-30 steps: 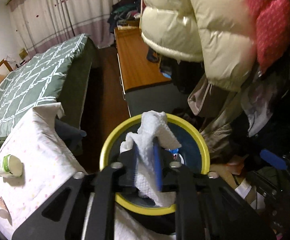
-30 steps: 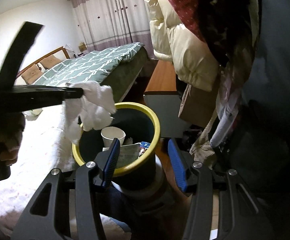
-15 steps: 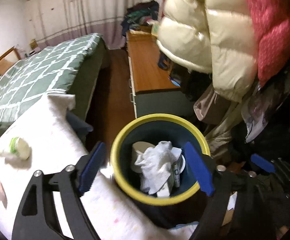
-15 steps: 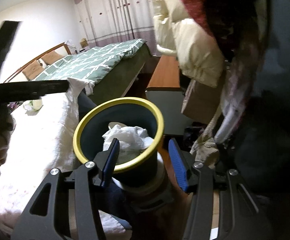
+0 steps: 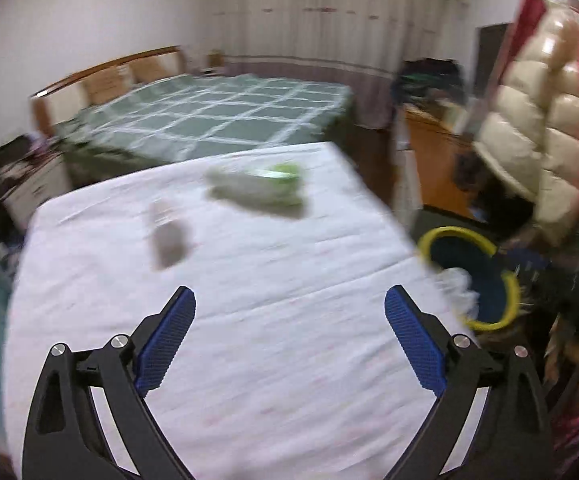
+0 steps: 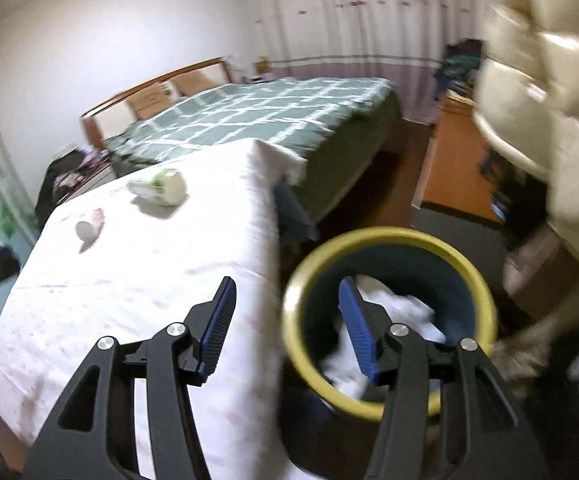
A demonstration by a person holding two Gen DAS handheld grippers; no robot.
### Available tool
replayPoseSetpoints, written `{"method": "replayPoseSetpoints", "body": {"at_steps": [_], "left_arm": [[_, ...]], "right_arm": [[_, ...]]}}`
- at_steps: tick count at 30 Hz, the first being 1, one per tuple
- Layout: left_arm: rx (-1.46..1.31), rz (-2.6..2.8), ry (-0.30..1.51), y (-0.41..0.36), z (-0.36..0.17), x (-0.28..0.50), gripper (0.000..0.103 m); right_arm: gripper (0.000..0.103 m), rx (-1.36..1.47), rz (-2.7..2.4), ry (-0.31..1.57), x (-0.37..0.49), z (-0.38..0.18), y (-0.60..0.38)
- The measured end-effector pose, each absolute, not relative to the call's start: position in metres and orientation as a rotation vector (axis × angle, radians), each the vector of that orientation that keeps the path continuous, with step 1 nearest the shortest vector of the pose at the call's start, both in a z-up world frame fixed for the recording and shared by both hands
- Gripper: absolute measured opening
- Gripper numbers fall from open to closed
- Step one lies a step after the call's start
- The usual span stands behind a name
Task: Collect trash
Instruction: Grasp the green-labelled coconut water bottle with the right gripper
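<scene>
Two items on cloth ahead of opening left tongs (empty).

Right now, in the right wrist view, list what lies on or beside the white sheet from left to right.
Small pinkish tube → green-and-white container lying on its side → white sheet's right edge → yellow-rimmed bin holding crumpled white tissue.
</scene>
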State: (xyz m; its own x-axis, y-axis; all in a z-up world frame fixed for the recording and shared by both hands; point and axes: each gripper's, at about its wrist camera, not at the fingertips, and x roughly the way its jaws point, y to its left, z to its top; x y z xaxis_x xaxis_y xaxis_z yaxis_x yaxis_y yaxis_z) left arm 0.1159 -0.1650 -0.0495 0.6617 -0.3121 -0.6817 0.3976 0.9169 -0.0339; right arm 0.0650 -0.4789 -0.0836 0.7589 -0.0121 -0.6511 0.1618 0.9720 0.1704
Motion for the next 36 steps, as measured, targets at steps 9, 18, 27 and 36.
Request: {"method": "replayPoseSetpoints", "body": {"at_steps": [9,18,27,36], "left_arm": [[0.019,-0.262,0.837,-0.077,-0.085,0.123,0.094],[-0.001,-0.251,0.87,-0.07,-0.099,0.142,0.094],[0.007,-0.231,0.907,-0.077,-0.106,0.158,0.094],[0.027,-0.24,0.951,-0.087,-0.119,0.174,0.094]], "right_arm": [[0.051,0.122,0.0,0.758,0.206,-0.087,-0.43],[0.053,0.015,0.179,0.792,0.29,-0.098,-0.375],[0.067,-0.025,0.311,0.844,0.341,-0.119,-0.372],[0.067,-0.022,0.453,0.86,0.378,-0.133,-0.362]]}}
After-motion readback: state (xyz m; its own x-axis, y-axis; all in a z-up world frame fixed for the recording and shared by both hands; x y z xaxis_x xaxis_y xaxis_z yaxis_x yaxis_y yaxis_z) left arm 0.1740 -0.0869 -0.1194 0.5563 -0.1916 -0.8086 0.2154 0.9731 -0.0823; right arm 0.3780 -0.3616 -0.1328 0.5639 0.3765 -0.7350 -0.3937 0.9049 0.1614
